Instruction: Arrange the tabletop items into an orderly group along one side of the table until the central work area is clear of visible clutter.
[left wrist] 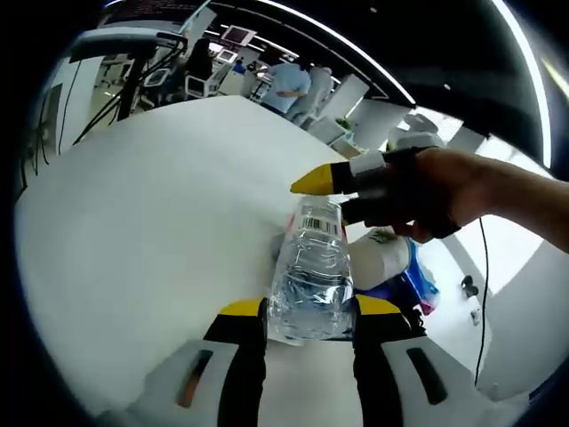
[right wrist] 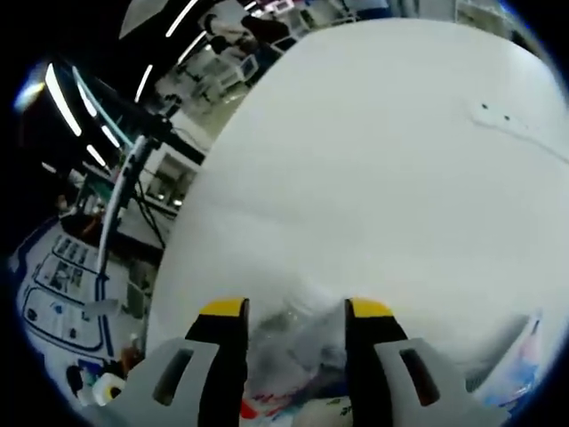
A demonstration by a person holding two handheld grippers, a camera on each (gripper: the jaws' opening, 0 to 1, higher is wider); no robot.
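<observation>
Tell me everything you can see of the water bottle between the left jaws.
The water bottle is clear ribbed plastic, with a white barcode label near its far end. It lies lengthwise along the white table, between the left gripper jaws, which press its sides. The right gripper, held in a hand, reaches over its far end.

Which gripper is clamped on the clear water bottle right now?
The left gripper: its yellow-tipped jaws press both sides of the clear water bottle. The right gripper only hovers at its barcode end.
</observation>
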